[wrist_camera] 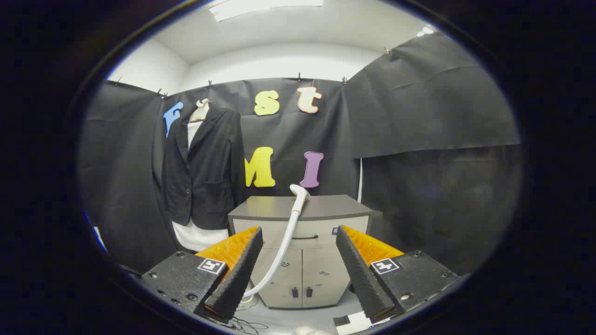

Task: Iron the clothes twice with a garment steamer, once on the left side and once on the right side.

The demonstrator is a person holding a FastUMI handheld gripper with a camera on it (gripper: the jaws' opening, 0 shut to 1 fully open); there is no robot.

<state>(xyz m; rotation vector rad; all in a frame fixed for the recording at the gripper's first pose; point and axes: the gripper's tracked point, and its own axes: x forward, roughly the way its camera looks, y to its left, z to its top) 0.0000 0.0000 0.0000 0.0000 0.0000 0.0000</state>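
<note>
Your gripper (298, 265) has its fingers spread wide apart, holding nothing. Beyond them, the steamer head (299, 191) rests on the cabinet (326, 209), almost straight ahead, its hose (284, 246) running down and toward you between the fingers. The black jacket (202, 167) hangs on a mannequin beyond the left finger, beside the cabinet.

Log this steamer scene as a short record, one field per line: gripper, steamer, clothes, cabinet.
gripper: gripper open, fingers spread apart, holding nothing
steamer: white steamer head on the cabinet top beyond the fingers; its hose hangs down the cabinet front, seen between the fingers
clothes: black blazer over a white garment on a mannequin, beside the cabinet, beyond the left finger
cabinet: grey-topped cabinet with a drawer and two doors, straight ahead
task state: steamer not yet picked up
</note>
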